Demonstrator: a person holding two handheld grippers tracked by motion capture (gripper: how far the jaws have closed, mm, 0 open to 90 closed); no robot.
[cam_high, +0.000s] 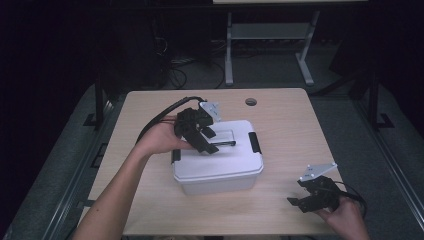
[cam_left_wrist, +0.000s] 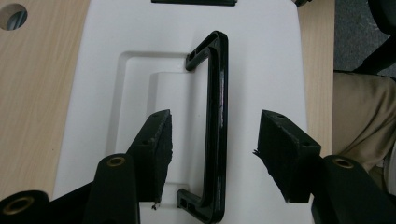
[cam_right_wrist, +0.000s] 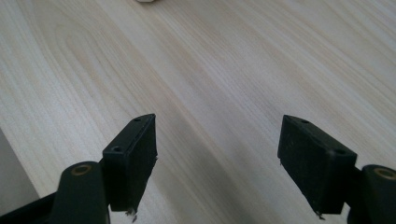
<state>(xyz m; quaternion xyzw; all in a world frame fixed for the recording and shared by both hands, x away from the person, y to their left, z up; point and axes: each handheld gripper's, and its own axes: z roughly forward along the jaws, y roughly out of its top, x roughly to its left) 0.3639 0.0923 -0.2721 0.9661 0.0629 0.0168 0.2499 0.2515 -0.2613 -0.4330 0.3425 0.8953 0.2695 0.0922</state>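
Observation:
A white plastic box (cam_high: 218, 172) with a white lid (cam_left_wrist: 261, 56) stands in the middle of the table. A black handle (cam_left_wrist: 218, 116) stands up from the recess in the lid, and black latches (cam_high: 254, 142) clip the lid's ends. My left gripper (cam_high: 210, 140) hovers over the lid, its jaws open on either side of the handle without touching it. In the left gripper view the handle runs between the two pads (cam_left_wrist: 156, 149). My right gripper (cam_high: 296, 202) rests low at the table's near right corner, open and empty over bare wood (cam_right_wrist: 219, 93).
The light wooden table (cam_high: 280, 115) has a round cable hole (cam_high: 251, 102) near its far edge. A metal table frame (cam_high: 265, 45) and cables stand on the floor beyond. A person's trouser leg (cam_left_wrist: 359, 116) lies past the table edge in the left gripper view.

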